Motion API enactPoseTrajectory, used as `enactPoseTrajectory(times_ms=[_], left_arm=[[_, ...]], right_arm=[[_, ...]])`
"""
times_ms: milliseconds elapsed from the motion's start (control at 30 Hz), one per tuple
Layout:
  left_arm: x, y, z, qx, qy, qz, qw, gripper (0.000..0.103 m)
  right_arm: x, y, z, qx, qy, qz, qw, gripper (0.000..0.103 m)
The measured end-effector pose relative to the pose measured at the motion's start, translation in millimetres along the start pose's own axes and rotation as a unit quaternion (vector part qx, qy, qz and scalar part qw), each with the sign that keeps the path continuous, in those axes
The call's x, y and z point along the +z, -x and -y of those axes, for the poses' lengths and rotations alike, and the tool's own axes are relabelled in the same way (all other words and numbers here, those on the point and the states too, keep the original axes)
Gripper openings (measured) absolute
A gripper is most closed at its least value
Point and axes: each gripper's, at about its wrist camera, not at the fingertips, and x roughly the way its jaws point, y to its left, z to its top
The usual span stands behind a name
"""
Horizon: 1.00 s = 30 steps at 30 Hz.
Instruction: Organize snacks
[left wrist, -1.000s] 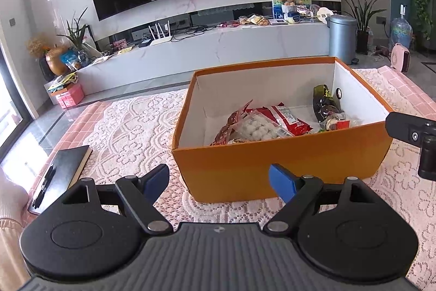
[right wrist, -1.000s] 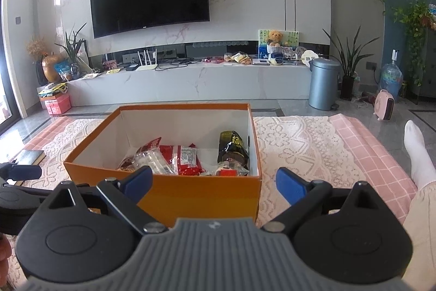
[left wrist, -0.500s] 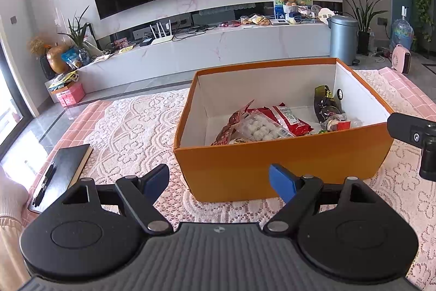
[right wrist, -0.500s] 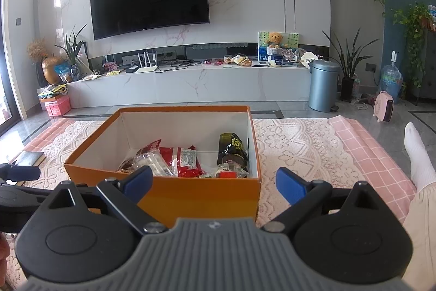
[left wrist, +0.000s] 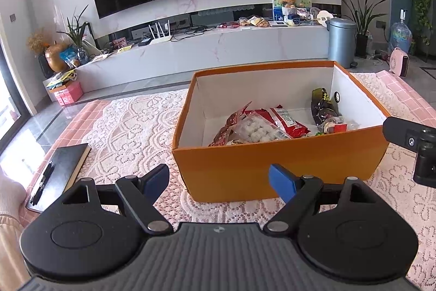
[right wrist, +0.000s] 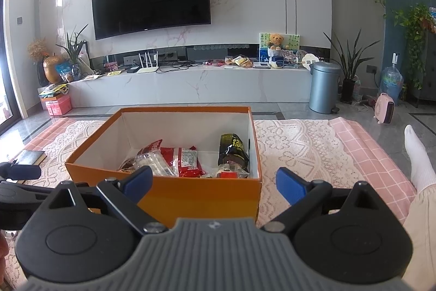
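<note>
An orange box [left wrist: 280, 168] with white inner walls stands on the lace cloth; it also shows in the right wrist view [right wrist: 207, 198]. Inside lie red snack packets [left wrist: 286, 122], a clear bag of white balls [left wrist: 256, 128] and a dark green packet [left wrist: 323, 105] against the right wall. The red packets [right wrist: 188, 161] and the dark packet [right wrist: 234, 152] show in the right wrist view too. My left gripper [left wrist: 219, 182] is open and empty, just in front of the box's near wall. My right gripper [right wrist: 214, 186] is open and empty, in front of the box's near right corner.
A black notebook with a pen [left wrist: 58, 171] lies on the cloth at the left. Pink checked cloth [right wrist: 373, 154] covers the table's right side, with a person's white-socked foot [right wrist: 417, 157] beyond it. A TV wall and a low marble bench stand behind.
Both views have lifted slightly, so the box sits a little lower in frame. Both grippers stay open and empty; the box's contents have not moved.
</note>
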Motion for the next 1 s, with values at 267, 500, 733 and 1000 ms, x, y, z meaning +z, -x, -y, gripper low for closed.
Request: enactPoseTrajectory(times_ms=[267, 500, 733, 1000], left_arm=[[1.1, 2.1, -0.2, -0.002, 0.004, 0.001, 1.0, 0.097], [1.6, 3.8, -0.7, 0.003, 0.002, 0.004, 1.0, 0.097], [1.7, 5.1, -0.3, 0.0, 0.003, 0.005, 1.0, 0.097], [1.9, 5.7, -0.9, -0.003, 0.002, 0.003, 1.0, 0.097]], right_arm=[[-0.2, -0.1, 0.2, 0.0, 0.0, 0.0, 1.0, 0.095], [-1.3, 0.3, -1.1, 0.002, 0.004, -0.001, 1.0, 0.095], [-1.4, 0.7, -1.8, 0.003, 0.004, -0.002, 1.0, 0.095], [-1.2, -1.0, -0.1, 0.002, 0.001, -0.005, 1.0, 0.095]])
